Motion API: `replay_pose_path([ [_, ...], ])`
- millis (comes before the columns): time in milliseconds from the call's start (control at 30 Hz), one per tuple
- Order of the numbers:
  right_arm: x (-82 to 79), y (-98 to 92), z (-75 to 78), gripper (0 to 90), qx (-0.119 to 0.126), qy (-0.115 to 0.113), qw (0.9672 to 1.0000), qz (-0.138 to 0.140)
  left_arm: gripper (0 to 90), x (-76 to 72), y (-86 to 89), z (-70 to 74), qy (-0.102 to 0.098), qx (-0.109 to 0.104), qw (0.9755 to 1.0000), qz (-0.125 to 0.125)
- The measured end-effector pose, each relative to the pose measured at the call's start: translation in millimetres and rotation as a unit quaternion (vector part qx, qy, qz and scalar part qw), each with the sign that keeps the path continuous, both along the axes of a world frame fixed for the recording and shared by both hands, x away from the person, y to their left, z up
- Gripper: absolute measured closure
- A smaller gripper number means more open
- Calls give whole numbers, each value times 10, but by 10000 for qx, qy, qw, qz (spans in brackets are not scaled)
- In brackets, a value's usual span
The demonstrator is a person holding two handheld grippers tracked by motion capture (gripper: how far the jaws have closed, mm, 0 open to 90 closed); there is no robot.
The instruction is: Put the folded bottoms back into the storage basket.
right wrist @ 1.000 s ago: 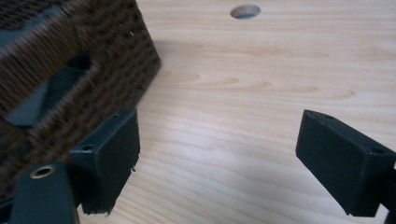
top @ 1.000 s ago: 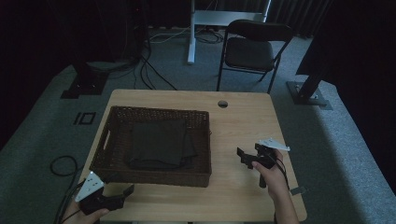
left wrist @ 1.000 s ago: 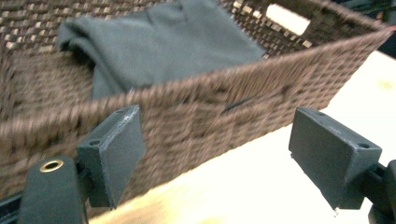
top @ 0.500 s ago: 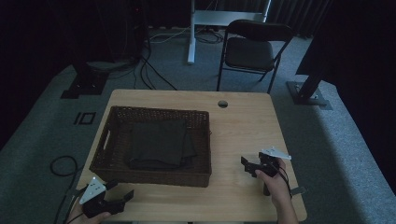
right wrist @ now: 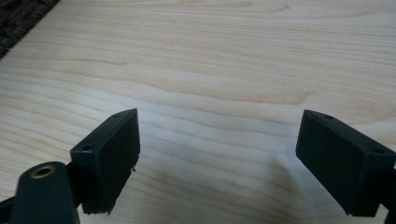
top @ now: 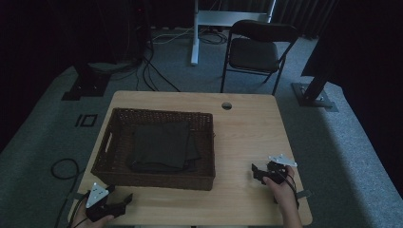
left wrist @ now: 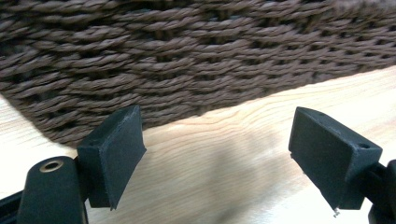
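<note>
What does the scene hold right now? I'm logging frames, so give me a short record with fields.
surface: wooden table
container: brown wicker basket on the table's left half
contents: dark folded cloth lying flat in the basket
left claw: open, nothing between its jaws, at the table's near-left edge, facing the basket's near wall
right claw: open, nothing between its jaws, over bare wood right of the basket
background: black folding chair beyond the table
</note>
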State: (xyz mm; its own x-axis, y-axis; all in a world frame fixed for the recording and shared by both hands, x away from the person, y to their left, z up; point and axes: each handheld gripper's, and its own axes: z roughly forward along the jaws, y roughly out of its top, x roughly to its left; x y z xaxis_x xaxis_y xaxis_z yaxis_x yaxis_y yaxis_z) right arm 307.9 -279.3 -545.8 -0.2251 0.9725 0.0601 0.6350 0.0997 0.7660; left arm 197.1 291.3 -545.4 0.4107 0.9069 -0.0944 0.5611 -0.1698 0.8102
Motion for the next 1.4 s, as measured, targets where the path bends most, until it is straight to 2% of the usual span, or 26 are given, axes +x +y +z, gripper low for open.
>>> replay_pose_path([
  [167, -18, -51, -50, 136, -125, 125, 9998, -49, 187, 18, 3, -46, 12, 164, 9996, 237],
  [333, -21, -94, -66, 135, -189, 147, 9996, -174, 187, 27, -6, -82, 3, 163, 9995, 281],
  [400, -24, -119, -68, 136, -210, 165, 9993, -253, 187, 32, 1, -98, 0, 147, 9992, 369],
  [433, -26, -140, -74, 137, -270, 250, 9989, -294, 187, 37, 5, -117, 31, 173, 9990, 415],
  [533, -26, -160, -74, 139, -263, 249, 9986, -379, 186, 39, -1, -140, 64, 238, 9988, 434],
  [600, -26, -169, -75, 138, -298, 258, 9985, -378, 186, 42, -8, -153, -5, 269, 9985, 484],
  [633, -25, -169, -75, 136, -301, 260, 9985, -374, 186, 42, -22, -159, -35, 374, 9981, 498],
  [667, -25, -169, -75, 136, -301, 260, 9985, -374, 184, 42, -22, -159, -35, 374, 9981, 498],
  [700, -21, -168, -76, 133, -301, 262, 9986, -353, 180, 40, -38, -177, -114, 472, 9975, 520],
  [967, -13, -170, -77, 127, -295, 272, 9986, -338, 158, 39, -53, -220, -279, 443, 9963, 676],
  [1400, -9, -170, -78, 124, -300, 268, 9987, -315, 156, 30, -55, -229, -313, 432, 9962, 694],
])
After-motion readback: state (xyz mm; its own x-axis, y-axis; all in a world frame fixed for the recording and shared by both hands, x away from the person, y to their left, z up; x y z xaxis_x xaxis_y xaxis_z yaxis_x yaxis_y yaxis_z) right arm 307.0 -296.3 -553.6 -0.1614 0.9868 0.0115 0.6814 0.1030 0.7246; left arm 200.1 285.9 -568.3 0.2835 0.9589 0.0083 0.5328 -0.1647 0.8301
